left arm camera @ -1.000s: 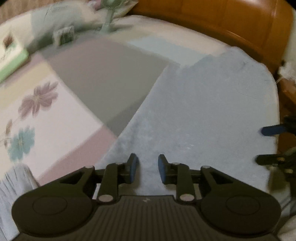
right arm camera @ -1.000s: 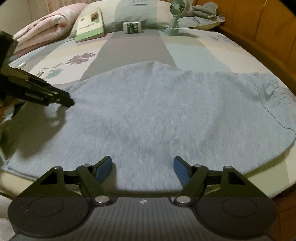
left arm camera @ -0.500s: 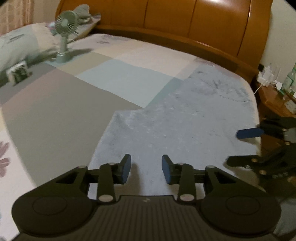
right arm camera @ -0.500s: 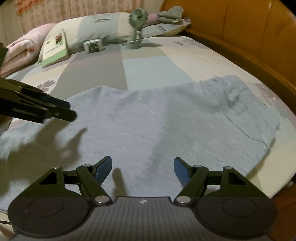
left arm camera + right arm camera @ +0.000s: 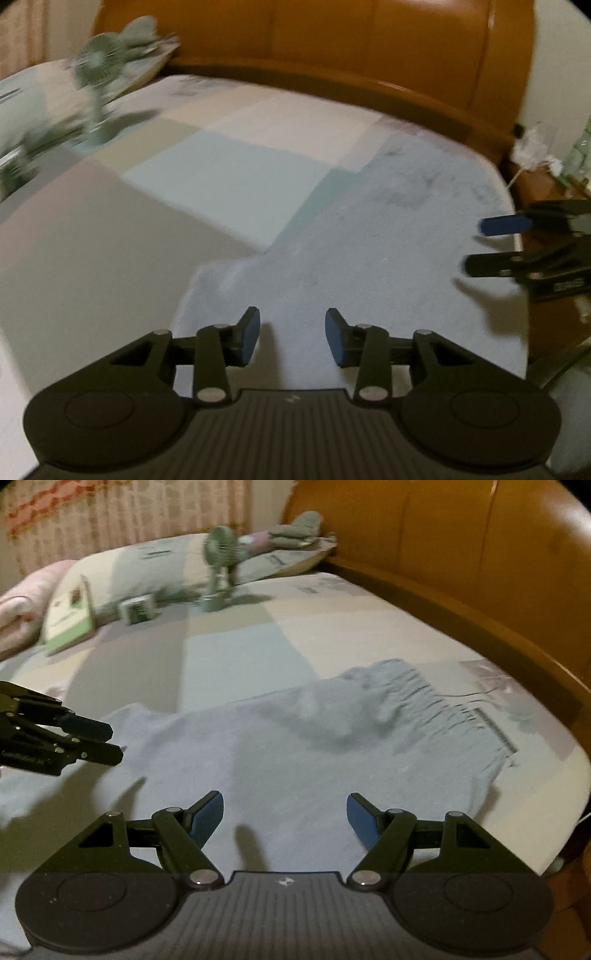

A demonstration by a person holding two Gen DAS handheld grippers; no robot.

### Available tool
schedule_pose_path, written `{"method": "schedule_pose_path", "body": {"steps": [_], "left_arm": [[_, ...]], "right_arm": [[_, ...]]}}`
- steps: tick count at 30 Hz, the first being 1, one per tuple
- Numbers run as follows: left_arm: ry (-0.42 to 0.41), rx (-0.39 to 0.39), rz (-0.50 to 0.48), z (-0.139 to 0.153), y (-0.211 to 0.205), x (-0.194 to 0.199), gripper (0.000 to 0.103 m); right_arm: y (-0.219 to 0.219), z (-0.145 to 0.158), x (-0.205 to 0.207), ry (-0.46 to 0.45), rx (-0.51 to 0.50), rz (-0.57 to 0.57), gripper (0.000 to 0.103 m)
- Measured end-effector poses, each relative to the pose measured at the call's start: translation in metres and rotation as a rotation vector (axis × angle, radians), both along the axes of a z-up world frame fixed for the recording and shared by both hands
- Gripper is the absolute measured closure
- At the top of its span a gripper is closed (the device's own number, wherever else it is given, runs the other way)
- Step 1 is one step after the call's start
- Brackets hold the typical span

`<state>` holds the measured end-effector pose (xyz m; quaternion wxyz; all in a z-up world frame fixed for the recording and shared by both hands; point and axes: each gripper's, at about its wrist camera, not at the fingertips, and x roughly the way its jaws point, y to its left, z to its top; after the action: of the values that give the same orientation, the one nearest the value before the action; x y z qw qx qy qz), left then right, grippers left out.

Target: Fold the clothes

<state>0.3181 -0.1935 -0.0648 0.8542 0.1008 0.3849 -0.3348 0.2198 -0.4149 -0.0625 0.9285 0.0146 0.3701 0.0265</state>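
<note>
The pale blue garment lies spread flat across the near part of the bed, its gathered elastic end toward the wooden bed frame. Starting at the left, the left gripper hangs low over the garment's near edge; its jaws are opening, partly apart now where a second ago they were closer together, and nothing sits between them, only cloth underneath. To its right, the right gripper also hovers over the cloth with its jaws wide apart and empty, just as they were a second ago. Both views have swung from the middle of the garment toward the elastic end and the bed frame, and the cloth looks flat and undisturbed, so a fold seems to have just been laid down and the hands are likely lining up for the next grab. The bedsheet is a patchwork of soft grey, blue and cream; further back sit a book, a small box and a little green fan, with pillows and a curtain behind.
</note>
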Motion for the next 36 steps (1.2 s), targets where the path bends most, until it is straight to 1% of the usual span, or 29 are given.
{"method": "schedule_pose_path", "body": {"steps": [1,2,4,5,6,8,10,12,13,14,15,18,20,21,22,25,27,28,30,32,33,35,36], "left_arm": [[0.002,-0.014,-0.009,-0.005,-0.007,0.007,0.063],[0.007,-0.018,0.002,-0.01,-0.011,0.014,0.062],[0.042,0.001,0.081,-0.025,-0.011,0.032,0.065],[0.057,-0.027,0.09,-0.028,-0.008,0.036,0.065],[0.065,-0.048,0.095,-0.028,-0.004,0.036,0.065],[0.038,-0.007,0.08,-0.026,-0.005,0.033,0.065],[0.014,0.04,0.077,-0.024,-0.008,0.03,0.064],[0.009,0.071,0.083,-0.018,-0.009,0.028,0.064],[-0.007,0.084,0.077,-0.013,-0.007,0.024,0.064],[-0.024,0.091,0.067,-0.007,-0.005,0.02,0.062],[-0.035,0.094,0.051,0.0,-0.003,0.014,0.06],[-0.065,0.105,0.006,0.018,0.004,-0.008,0.045],[-0.085,0.116,-0.018,0.026,0.011,-0.025,0.04],[-0.089,0.128,-0.028,0.029,0.013,-0.036,0.037],[-0.096,0.148,-0.039,0.029,0.015,-0.049,0.036],[-0.102,0.187,-0.032,0.026,0.023,-0.084,0.035],[-0.067,0.179,-0.014,0.019,0.032,-0.103,0.032],[-0.048,0.174,-0.004,0.015,0.037,-0.112,0.032],[-0.002,0.195,0.022,0.0,0.043,-0.129,0.032],[0.031,0.242,0.048,-0.014,0.046,-0.144,0.032],[0.022,0.24,0.057,-0.016,0.049,-0.152,0.032],[0.025,0.224,0.062,-0.012,0.056,-0.161,0.032],[0.017,0.215,0.082,-0.008,0.059,-0.163,0.032]], "right_arm": [[-0.005,-0.003,0.004,0.007,-0.006,-0.015,0.025],[-0.011,-0.008,0.006,0.02,-0.016,-0.035,0.025],[-0.021,-0.017,0.007,0.049,-0.054,-0.082,0.025],[-0.025,-0.021,0.006,0.05,-0.074,-0.092,0.025],[-0.029,-0.023,0.002,0.033,-0.07,-0.08,0.025],[-0.031,-0.023,0.0,0.024,-0.069,-0.072,0.025],[-0.028,-0.023,0.003,0.031,-0.088,-0.073,0.025],[-0.024,-0.02,0.005,0.041,-0.107,-0.079,0.025],[-0.021,-0.016,0.003,0.04,-0.106,-0.075,0.025],[-0.018,-0.013,0.001,0.039,-0.105,-0.072,0.025],[-0.015,-0.009,-0.002,0.038,-0.103,-0.068,0.025],[0.0,0.008,-0.017,0.017,-0.055,-0.016,0.021],[0.013,0.013,-0.026,0.016,-0.027,0.03,0.019],[0.021,0.01,-0.029,0.027,-0.03,0.048,0.019],[0.028,0.007,-0.032,0.039,-0.032,0.065,0.018],[0.048,-0.007,-0.04,0.083,-0.047,0.105,0.018],[0.058,-0.02,-0.045,0.121,-0.068,0.116,0.013],[0.062,-0.023,-0.05,0.119,-0.097,0.115,0.007],[0.067,-0.02,-0.055,0.125,-0.116,0.111,0.007],[0.072,-0.01,-0.061,0.101,-0.091,0.123,0.007],[0.074,-0.004,-0.064,0.085,-0.077,0.133,0.007],[0.083,0.001,-0.07,0.068,-0.079,0.167,0.006],[0.09,0.001,-0.072,0.066,-0.089,0.184,0.006]]}}
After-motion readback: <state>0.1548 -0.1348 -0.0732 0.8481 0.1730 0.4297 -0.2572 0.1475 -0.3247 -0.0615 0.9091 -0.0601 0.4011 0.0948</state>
